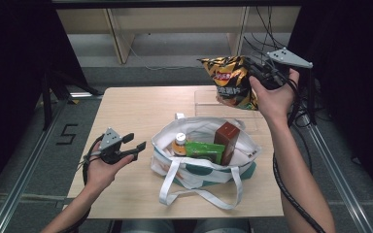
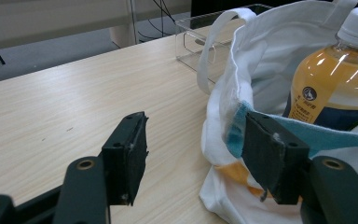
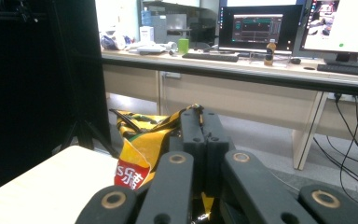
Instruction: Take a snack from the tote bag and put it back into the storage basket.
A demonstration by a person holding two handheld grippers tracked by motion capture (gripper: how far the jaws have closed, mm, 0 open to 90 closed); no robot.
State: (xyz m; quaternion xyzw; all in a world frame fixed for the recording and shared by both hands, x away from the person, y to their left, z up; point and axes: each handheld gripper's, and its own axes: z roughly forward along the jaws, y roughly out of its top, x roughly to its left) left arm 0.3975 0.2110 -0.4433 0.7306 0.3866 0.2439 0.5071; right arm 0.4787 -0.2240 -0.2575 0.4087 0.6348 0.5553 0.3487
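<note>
Wooden table (image 1: 126, 111) | right gripper (image 1: 257, 70) pinches chip bag (image 1: 228, 80) by its edge, aloft for carrying | left gripper (image 1: 133, 141) wide, empty, beside tote bag (image 1: 199, 170), ready to steady it.

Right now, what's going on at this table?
A person is working with a white tote bag on the table. The right gripper is shut on a bag of chips, held in the air beyond the tote. The left gripper is open beside the tote's near edge. In the tote stand an orange drink bottle, a green packet and a brown carton.
</note>
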